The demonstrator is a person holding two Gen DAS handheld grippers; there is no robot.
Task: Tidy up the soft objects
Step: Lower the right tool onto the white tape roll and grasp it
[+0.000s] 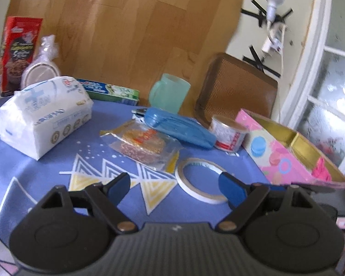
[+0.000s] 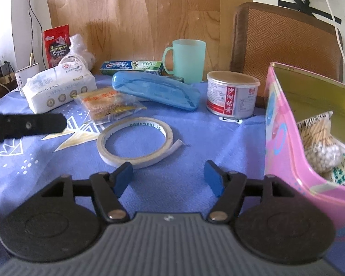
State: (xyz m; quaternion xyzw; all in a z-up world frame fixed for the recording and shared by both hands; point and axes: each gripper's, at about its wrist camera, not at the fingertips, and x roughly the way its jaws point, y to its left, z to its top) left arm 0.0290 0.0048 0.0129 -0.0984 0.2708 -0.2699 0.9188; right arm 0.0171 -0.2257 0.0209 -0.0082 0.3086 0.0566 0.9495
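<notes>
White tissue pack (image 1: 43, 117) sitting far left on the blue cloth (image 1: 117, 138), scrubber bag (image 1: 142, 142) right of it, tape ring (image 2: 135, 145) mid, pink tin (image 2: 285, 138) far right. Left gripper (image 1: 174, 188) and right gripper (image 2: 169, 177) both hovering wide apart, gripping nothing.

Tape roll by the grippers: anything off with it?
Slightly. The tape roll lies flat on the blue tablecloth, with its free end peeled loose and sticking out to the right instead of wound down.
</notes>
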